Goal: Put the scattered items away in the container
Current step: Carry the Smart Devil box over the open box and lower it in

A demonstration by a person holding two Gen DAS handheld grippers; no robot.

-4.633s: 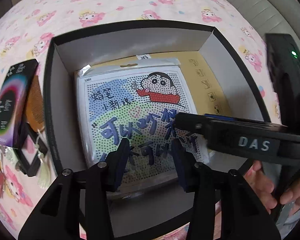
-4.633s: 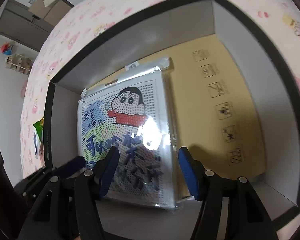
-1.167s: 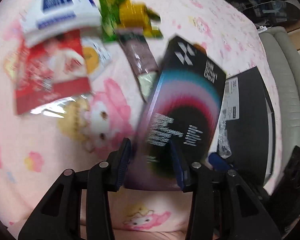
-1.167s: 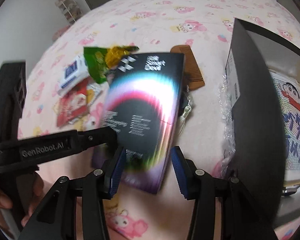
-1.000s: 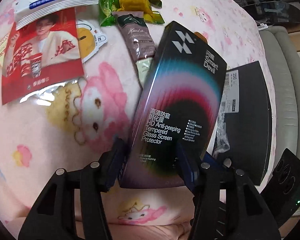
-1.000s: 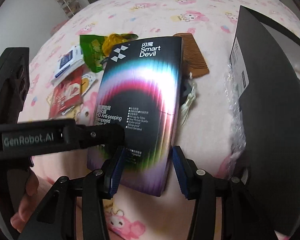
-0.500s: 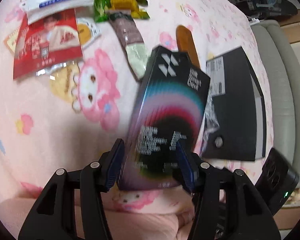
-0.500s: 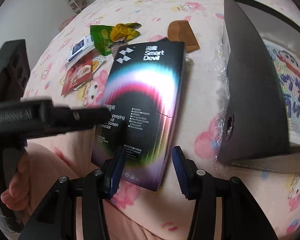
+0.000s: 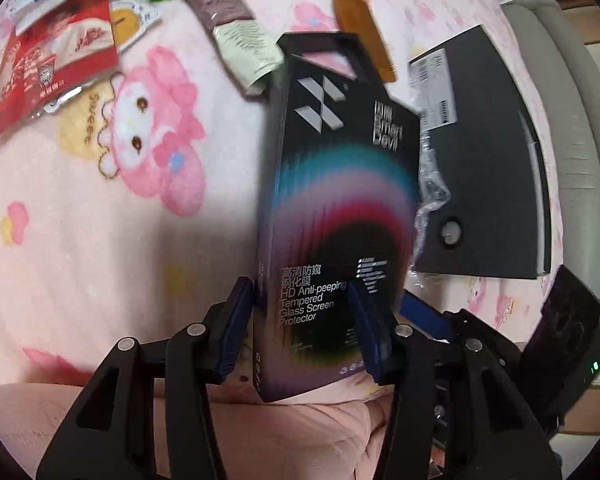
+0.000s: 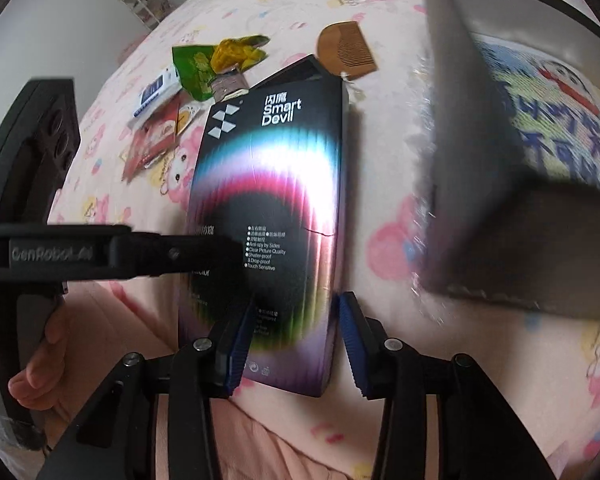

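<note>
A black screen-protector box (image 9: 336, 200) with a rainbow arc is held lifted above the pink bedspread. My left gripper (image 9: 304, 328) is shut on its near end. My right gripper (image 10: 296, 332) is shut on the same box (image 10: 276, 184), with the left gripper's arm crossing in front. The black container (image 9: 484, 152) stands to the right; in the right wrist view its wall (image 10: 468, 152) is close, with a cartoon bead kit (image 10: 548, 120) lying inside.
On the bedspread lie a wooden comb (image 10: 346, 50), a green and yellow snack bag (image 10: 208, 60), a brown sachet (image 9: 236, 20), a red packet (image 9: 48, 60) and a wipes pack (image 10: 156, 90). A grey sofa edge (image 9: 572, 92) lies beyond the container.
Both grippers have lifted the screen-protector box off the bedspread and carried it toward the container. The container wall looms nearer in the right wrist view.
</note>
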